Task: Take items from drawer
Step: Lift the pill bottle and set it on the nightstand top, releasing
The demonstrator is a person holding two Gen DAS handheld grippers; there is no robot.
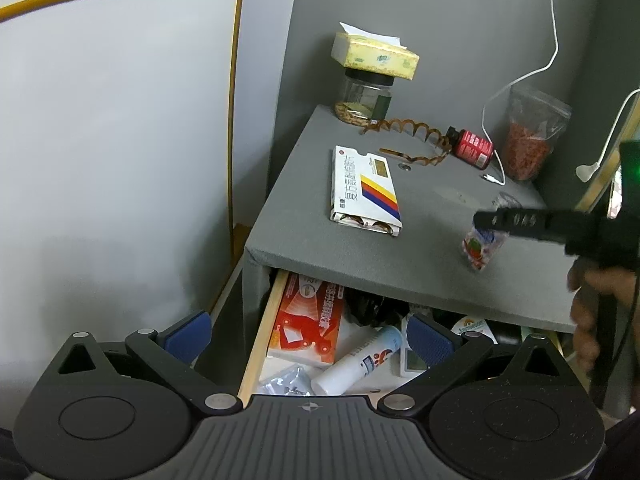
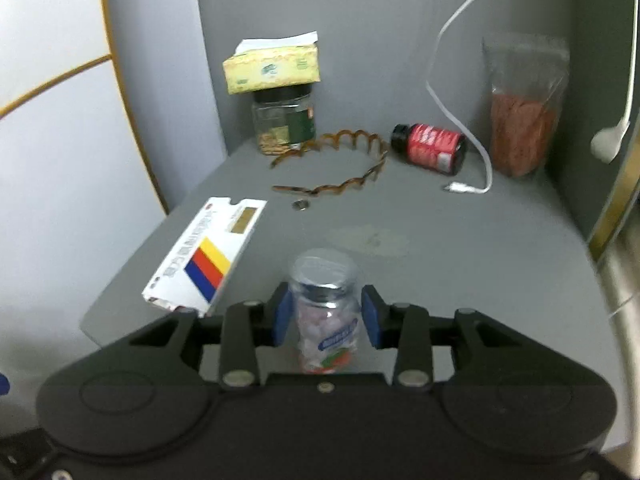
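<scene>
The drawer (image 1: pixel 264 332) of the grey nightstand (image 1: pixel 420 248) stands pulled out. It holds a red-orange box (image 1: pixel 308 320), a white tube (image 1: pixel 360 360), a clear packet (image 1: pixel 286 380) and other small things. My left gripper (image 1: pixel 310 338) hovers open over it, with nothing between its blue pads. A small clear candy bottle (image 2: pixel 326 320) with a silver cap sits between the pads of my right gripper (image 2: pixel 326 314) above the nightstand top (image 2: pixel 440 260). A thin gap shows beside the bottle, so the pads do not press it. In the left wrist view the bottle (image 1: pixel 480 248) leans under a right finger (image 1: pixel 516 222).
On the nightstand lie a white medicine box (image 2: pixel 204 256), a brown wavy headband (image 2: pixel 348 160), a red bottle on its side (image 2: pixel 430 148), a coin (image 2: pixel 300 205) and a white cable (image 2: pixel 476 148). At the back stand a jar (image 2: pixel 284 124) under a tissue box (image 2: pixel 272 66), and a pouch (image 2: pixel 522 120).
</scene>
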